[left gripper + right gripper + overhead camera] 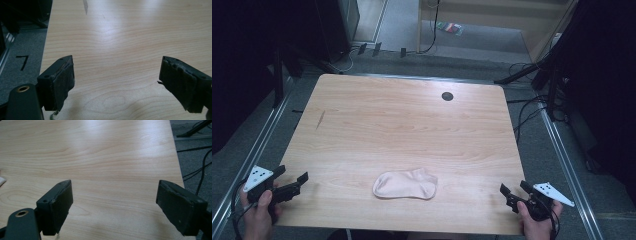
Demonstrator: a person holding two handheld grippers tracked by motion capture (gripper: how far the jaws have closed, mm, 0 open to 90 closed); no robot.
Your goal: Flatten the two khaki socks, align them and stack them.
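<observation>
Pale pink knit, a single sock (405, 184) lies flat on the light wooden table (402, 125) near its front edge, about midway between our two hands; its long axis runs left to right across the table, the rounded toe toward our left and the cuff toward our right. Our left gripper (292, 184) rests at the near left corner, jaws spread wide with nothing between them, as the left gripper view (116, 80) confirms over bare wood; our right gripper (513, 189) sits at the near right corner, equally released and empty, and in its own view (113, 202) a sliver of the sock shows at the far left edge (2, 180). Both claws stand well apart from the sock; we judge the two about equally near, each needing to travel inward along the sock's long axis to meet an end.
</observation>
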